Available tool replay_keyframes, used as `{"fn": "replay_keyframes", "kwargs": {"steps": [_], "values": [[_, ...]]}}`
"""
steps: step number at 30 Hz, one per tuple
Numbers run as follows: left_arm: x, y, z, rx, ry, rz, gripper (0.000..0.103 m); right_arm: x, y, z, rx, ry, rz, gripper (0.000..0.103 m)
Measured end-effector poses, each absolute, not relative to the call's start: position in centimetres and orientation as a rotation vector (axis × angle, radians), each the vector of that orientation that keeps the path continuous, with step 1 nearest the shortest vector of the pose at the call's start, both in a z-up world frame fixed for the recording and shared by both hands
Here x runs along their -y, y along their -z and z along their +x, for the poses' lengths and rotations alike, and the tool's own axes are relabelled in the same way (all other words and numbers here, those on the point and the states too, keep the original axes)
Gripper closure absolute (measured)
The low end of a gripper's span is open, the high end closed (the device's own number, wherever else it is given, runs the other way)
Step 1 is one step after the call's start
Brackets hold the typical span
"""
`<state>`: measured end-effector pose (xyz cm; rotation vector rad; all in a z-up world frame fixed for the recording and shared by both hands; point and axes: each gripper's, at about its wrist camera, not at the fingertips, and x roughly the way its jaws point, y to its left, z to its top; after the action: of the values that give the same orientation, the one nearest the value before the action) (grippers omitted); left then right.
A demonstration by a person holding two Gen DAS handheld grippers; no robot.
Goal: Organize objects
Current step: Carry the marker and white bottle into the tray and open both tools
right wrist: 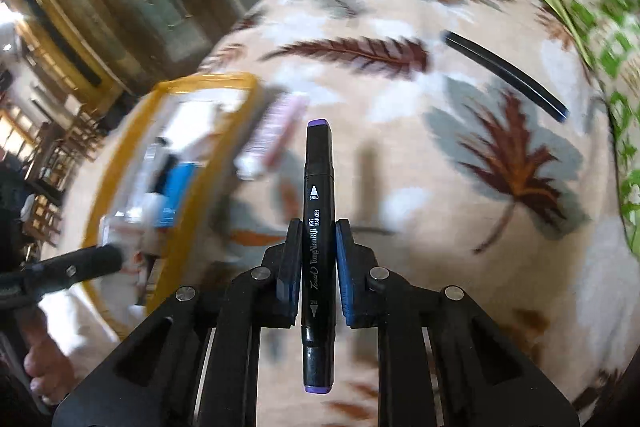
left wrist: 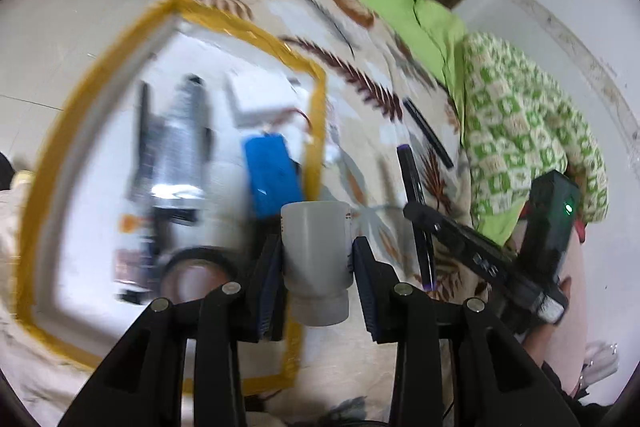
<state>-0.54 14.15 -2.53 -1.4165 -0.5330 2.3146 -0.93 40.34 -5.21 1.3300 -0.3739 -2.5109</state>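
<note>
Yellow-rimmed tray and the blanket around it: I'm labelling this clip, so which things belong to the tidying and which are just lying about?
Job:
- white bottle, in left gripper
- purple marker, in right gripper
- yellow-rimmed tray
- black pen, loose on the blanket

Lying about:
- leaf-print blanket
- green pillows

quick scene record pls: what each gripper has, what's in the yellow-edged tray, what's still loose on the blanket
left gripper: shut on white plastic bottle, at the tray's edge
right gripper: shut on black art marker, purple end caps, above the blanket
tray: yellow-edged, on leaf-print blanket
tray contents: blue box, black tape roll, other items too blurred to name
loose on blanket: thin black pen, pink-and-white tube beside the tray
</note>
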Motion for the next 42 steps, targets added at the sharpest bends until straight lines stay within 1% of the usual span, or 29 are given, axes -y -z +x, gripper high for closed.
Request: {"fn": "replay_keyframes", "kwargs": {"steps": [6,14,23,25,28,34,37,40,42], "values": [[-8.8,1.5,-0.1,0.609,-2.409,-1.384,0.067,-34.3,2.3,-0.7,0.326,2.404,1.263,0.088],[-4.1,2.8,-2.8,0.632,-2.427,-1.419,0.067,-28.0,2.2,-3.1,0.324,2.311,1.304,0.088],[-3.5,4.6,-4.2,0.597,-2.41,-1.444,0.067,-25.3,3.6,-6.8,0.286,2.336,1.375,0.088],[-3.8,5.1,-4.4,0.561,-2.418,-1.472,0.067,-24.8,3.7,-7.4,0.276,2.339,1.381,0.088],[-4.0,5.8,-4.9,0.541,-2.408,-1.517,0.067,-24.3,3.9,-7.9,0.234,2.355,1.381,0.088],[-4.5,5.8,-5.1,0.487,-2.428,-1.515,0.067,-23.5,4.6,-9.0,0.176,2.374,1.404,0.088],[-4.2,5.7,-4.6,0.53,-2.436,-1.467,0.067,-23.2,4.9,-9.2,0.156,2.38,1.412,0.088],[-3.3,5.7,-4.3,0.625,-2.415,-1.418,0.066,-23.0,5.5,-9.6,0.166,2.36,1.43,0.087],[-2.6,5.6,-4.1,0.7,-2.405,-1.385,0.065,-23.0,5.4,-9.6,0.172,2.356,1.409,0.085]]}}
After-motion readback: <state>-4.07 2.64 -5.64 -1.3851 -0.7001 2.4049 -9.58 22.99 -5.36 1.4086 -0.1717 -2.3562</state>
